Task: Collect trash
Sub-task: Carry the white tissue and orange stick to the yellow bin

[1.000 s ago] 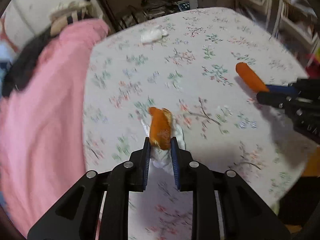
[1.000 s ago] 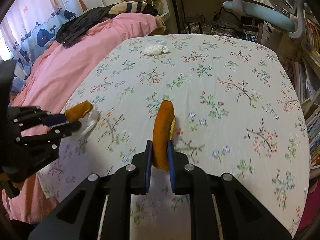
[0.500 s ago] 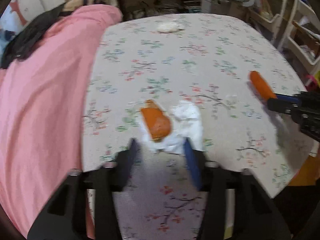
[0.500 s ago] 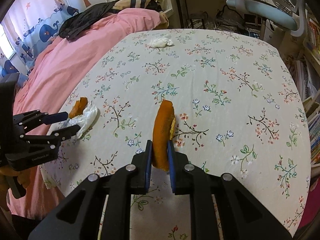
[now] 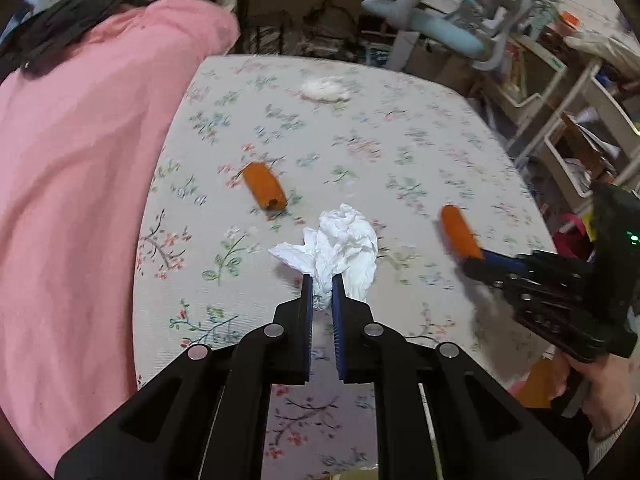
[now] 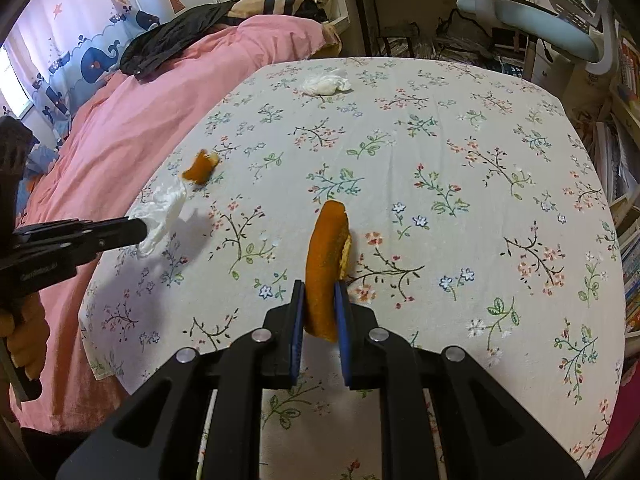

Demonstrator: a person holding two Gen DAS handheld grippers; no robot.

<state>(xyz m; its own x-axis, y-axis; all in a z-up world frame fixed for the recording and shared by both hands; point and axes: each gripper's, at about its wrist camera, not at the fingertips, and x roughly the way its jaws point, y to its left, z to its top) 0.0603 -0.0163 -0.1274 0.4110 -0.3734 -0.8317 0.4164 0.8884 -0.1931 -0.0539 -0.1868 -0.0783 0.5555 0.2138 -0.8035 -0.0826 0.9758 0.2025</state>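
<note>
My left gripper (image 5: 321,285) is shut on a crumpled white tissue (image 5: 340,240) and holds it above the floral tablecloth (image 5: 400,152); it also shows in the right wrist view (image 6: 140,230) with the tissue (image 6: 164,208). An orange peel piece (image 5: 265,185) lies on the cloth just beyond it, also seen in the right wrist view (image 6: 200,167). My right gripper (image 6: 320,300) is shut on a long orange peel (image 6: 326,264), which shows in the left wrist view (image 5: 459,232). A second crumpled tissue (image 6: 326,84) lies near the table's far edge.
A pink bedspread (image 6: 160,92) borders the table on the left with dark clothes (image 6: 176,36) on it. A light blue chair (image 6: 532,20) and shelves (image 5: 568,120) stand beyond the far and right edges.
My left gripper opened, dropping the orange peel piece on the cloth, then shut on the white tissue alone and lifted it. The right gripper kept its peel and drew back slightly.
</note>
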